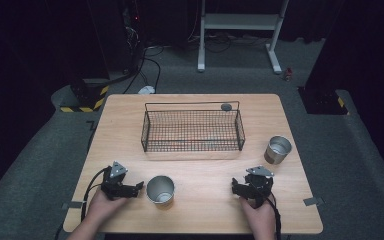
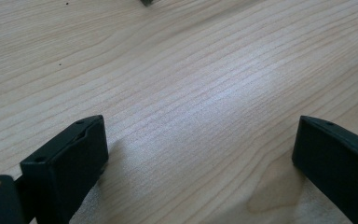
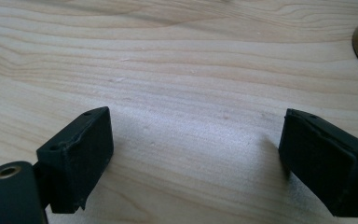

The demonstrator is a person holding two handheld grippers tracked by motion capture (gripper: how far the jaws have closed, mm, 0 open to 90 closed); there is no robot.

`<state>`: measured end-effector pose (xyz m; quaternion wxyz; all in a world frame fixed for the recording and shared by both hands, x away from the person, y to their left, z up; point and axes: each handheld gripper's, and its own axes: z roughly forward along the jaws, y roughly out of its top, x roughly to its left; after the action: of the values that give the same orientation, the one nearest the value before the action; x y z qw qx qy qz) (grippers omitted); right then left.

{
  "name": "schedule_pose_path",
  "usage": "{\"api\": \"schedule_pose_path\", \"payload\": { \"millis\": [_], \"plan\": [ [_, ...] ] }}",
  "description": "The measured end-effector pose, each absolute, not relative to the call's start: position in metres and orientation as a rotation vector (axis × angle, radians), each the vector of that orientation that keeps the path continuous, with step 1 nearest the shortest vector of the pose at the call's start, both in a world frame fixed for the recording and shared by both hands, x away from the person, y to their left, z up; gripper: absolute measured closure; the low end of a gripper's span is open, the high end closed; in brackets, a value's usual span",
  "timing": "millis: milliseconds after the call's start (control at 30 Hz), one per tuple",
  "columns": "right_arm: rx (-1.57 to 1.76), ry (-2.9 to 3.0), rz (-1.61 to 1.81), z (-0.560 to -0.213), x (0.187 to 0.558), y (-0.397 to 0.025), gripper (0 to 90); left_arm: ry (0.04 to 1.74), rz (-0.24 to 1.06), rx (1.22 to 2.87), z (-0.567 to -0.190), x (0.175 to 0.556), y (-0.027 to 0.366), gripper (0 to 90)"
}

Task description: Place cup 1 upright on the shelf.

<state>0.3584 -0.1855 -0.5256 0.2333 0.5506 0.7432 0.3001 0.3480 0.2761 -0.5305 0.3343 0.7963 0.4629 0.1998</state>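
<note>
At lower left, the left gripper point(image 1: 139, 186) rests with jaws released beside a round shiny steel cup point(image 1: 160, 189) on the pale grained wooden tabletop point(image 1: 200, 170); the right gripper point(image 1: 234, 187) also gapes, grasping nothing.

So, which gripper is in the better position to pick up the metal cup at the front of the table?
Probably the left gripper: it sits just beside the near cup, jaws open and pointing at it. The right gripper is open too, but stands farther away across bare table.
</note>
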Motion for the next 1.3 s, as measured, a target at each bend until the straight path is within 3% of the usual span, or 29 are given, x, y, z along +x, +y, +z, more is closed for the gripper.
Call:
{"api": "schedule_pose_path", "payload": {
  "millis": [733, 1300],
  "plan": [
    [1.504, 2.054, 0.828, -0.5254, 0.3568, -0.1855, 10.0, 1.222, 0.519, 2.074, -0.5302, 0.3452, 0.2755, 4.4],
    [1.493, 2.064, 0.835, -0.5256, 0.356, -0.1844, 9.9, 1.231, 0.512, 2.09, -0.5299, 0.3477, 0.2765, 0.0]
  ]
}}
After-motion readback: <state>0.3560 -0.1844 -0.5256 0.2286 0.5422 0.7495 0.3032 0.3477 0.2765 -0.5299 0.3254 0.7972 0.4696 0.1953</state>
